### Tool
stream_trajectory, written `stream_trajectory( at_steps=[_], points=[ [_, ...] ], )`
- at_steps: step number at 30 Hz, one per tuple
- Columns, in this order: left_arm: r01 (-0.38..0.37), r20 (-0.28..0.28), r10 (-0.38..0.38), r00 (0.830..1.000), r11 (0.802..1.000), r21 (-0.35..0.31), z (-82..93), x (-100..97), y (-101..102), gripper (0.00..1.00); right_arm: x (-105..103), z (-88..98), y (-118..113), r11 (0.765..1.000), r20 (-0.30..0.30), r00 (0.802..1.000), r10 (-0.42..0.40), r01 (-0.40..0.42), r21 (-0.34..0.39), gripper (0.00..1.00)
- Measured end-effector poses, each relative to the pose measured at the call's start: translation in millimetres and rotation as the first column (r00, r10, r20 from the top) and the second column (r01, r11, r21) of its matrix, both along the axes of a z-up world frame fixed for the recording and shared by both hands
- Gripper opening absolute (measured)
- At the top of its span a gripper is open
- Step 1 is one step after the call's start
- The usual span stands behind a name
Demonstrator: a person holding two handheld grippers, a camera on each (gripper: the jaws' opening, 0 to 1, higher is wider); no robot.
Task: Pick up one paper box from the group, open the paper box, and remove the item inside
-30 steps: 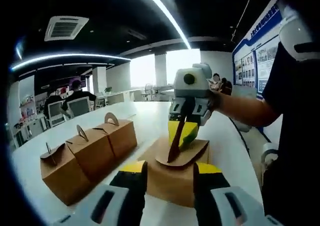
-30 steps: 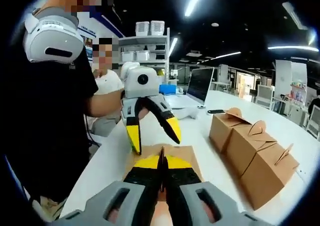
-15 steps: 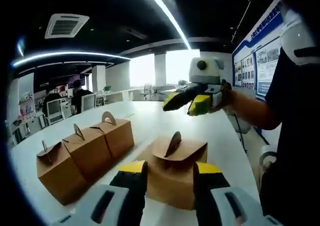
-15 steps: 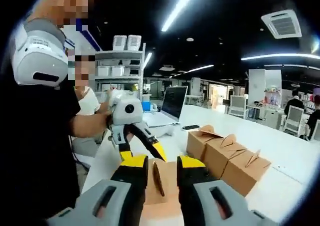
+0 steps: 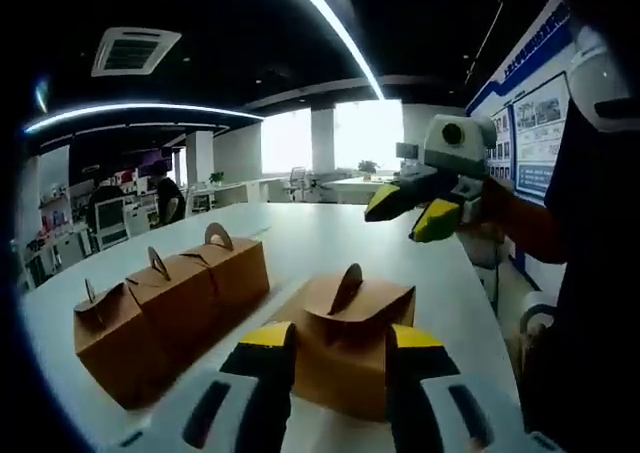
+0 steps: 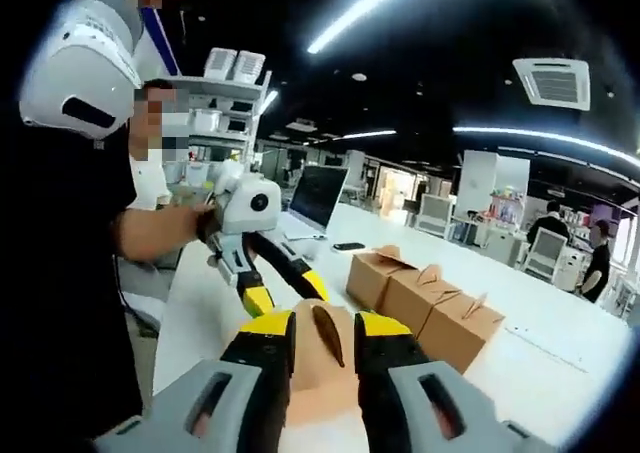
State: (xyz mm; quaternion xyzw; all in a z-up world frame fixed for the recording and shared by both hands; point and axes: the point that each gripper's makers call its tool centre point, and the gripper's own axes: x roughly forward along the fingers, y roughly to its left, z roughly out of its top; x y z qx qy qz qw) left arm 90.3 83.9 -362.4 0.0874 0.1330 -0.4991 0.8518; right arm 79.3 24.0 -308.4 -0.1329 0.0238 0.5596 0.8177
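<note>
Left gripper jaws clamp the paper box on the table. Right gripper at 1 o'clock, spread apart, holding nothing. 3 boxes at 9 o'clock.

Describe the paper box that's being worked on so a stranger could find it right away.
On the long white table, three brown cardboard boxes stand touching in a row. The worked box is the fourth brown cardboard gable box, standing apart from them between the left gripper jaws, its curved top handle upright.
</note>
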Motion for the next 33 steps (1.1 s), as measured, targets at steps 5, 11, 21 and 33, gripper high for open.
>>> stream_trajectory(
  at_steps=[5, 11, 21, 33],
  points=[
    [-0.007, -0.002, 0.007, 1.000, 1.000, -0.006, -0.1, -1.1, 0.1, 0.36, 1.6, -0.1, -2.1, 0.995, 0.010, 0.995, -0.098, 0.097, 0.017, 0.23],
    [-0.013, -0.003, 0.013, 1.000, 1.000, -0.010, -0.1, -1.6, 0.4, 0.35, 0.6, -1.4, -4.4, 0.977, 0.009, 0.977, -0.212, 0.212, 0.029, 0.22],
    [-0.014, -0.018, 0.013, 1.000, 1.000, -0.027, -1.1, -1.1, 0.6, 0.35, -18.5, -17.9, 9.3, 0.954, 0.125, 0.953, -0.276, 0.288, -0.083, 0.21],
    [0.002, -0.031, -0.004, 1.000, 0.999, -0.048, -1.7, -1.1, 0.0, 0.35, -13.6, -28.3, 13.5, 0.923, 0.246, 0.923, -0.297, 0.343, -0.175, 0.14]
  ],
)
